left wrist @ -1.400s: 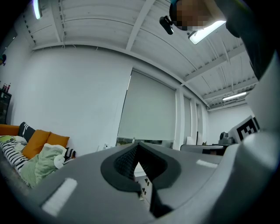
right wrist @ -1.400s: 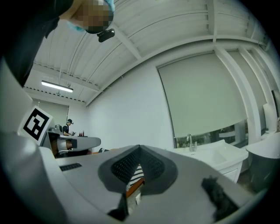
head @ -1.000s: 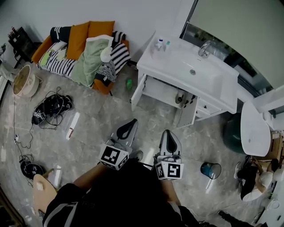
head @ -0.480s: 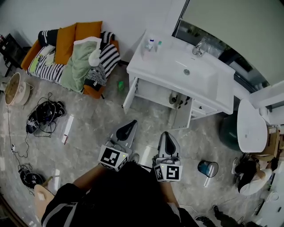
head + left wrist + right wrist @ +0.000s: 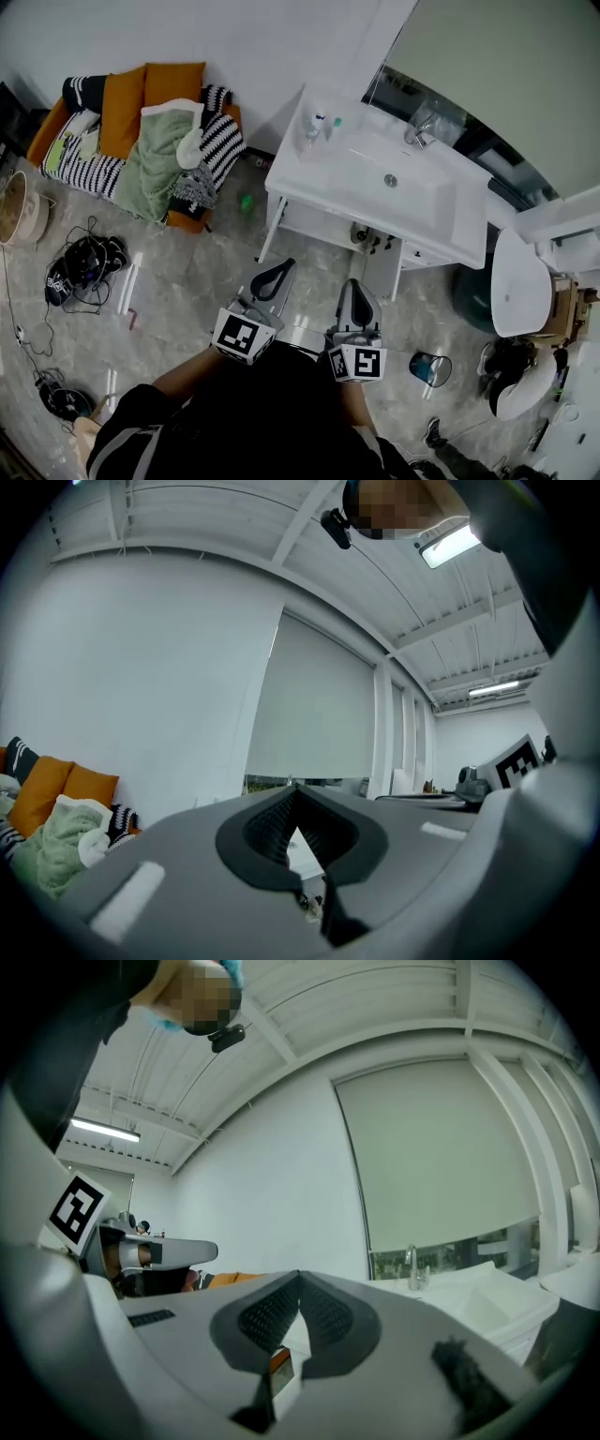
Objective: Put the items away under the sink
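Observation:
The white sink vanity (image 5: 375, 187) stands ahead in the head view, with both cabinet doors (image 5: 269, 223) open below it. Dark pipework and small items (image 5: 367, 238) show inside the cabinet. Two small bottles (image 5: 317, 123) stand on the counter's left end. My left gripper (image 5: 278, 270) and right gripper (image 5: 357, 285) are held side by side short of the vanity, both pointing level at it. Each is shut with nothing between its jaws. In the left gripper view the left gripper (image 5: 296, 787) has its tips meeting; the right gripper (image 5: 300, 1275) looks the same, with the tap (image 5: 410, 1265) beyond.
A sofa (image 5: 150, 112) piled with clothes sits at the left wall. Cables and dark gear (image 5: 80, 267) lie on the floor at the left. A small green thing (image 5: 246, 201) lies by the vanity's left corner. A blue bin (image 5: 431, 368) and a toilet (image 5: 511, 286) stand to the right.
The vanity has come closer to both grippers and the sofa has slid left in the head view. Both grippers stay shut and side by side.

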### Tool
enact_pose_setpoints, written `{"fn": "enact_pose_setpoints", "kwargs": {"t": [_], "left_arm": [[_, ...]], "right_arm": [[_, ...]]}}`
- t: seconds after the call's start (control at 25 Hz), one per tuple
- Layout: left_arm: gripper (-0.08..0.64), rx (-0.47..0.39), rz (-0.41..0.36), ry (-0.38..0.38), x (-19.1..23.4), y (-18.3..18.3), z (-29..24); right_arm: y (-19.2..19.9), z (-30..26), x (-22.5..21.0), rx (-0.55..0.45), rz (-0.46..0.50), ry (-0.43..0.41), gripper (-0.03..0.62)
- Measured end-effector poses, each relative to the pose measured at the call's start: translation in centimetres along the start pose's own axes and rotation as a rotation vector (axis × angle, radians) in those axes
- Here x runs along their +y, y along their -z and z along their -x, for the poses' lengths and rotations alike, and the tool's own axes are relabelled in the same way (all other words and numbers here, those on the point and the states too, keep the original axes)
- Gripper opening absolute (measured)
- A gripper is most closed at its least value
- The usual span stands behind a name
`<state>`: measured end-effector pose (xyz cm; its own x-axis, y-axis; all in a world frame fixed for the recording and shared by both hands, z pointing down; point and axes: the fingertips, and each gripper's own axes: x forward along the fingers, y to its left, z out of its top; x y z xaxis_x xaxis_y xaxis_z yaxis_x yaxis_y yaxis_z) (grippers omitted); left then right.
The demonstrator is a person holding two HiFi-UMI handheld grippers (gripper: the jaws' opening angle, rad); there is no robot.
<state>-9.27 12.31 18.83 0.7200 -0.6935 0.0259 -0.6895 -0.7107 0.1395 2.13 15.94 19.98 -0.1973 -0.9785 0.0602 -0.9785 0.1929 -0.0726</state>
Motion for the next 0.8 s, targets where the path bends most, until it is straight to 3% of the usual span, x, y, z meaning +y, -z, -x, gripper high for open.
{"fn": "enact_pose_setpoints", "kwargs": {"t": [0.44, 0.8], "left_arm": [[0.006, 0.015, 0.026, 0.023, 9.4, -1.0, -3.6], [0.006, 0.016, 0.082, 0.008, 11.8, -0.8, -6.4]], "right_arm": [[0.0, -9.3, 0.9, 0.014, 0.014, 0.059, 0.015], [0.5, -14.5, -0.6, 0.035, 0.021, 0.040, 0.015]]}}
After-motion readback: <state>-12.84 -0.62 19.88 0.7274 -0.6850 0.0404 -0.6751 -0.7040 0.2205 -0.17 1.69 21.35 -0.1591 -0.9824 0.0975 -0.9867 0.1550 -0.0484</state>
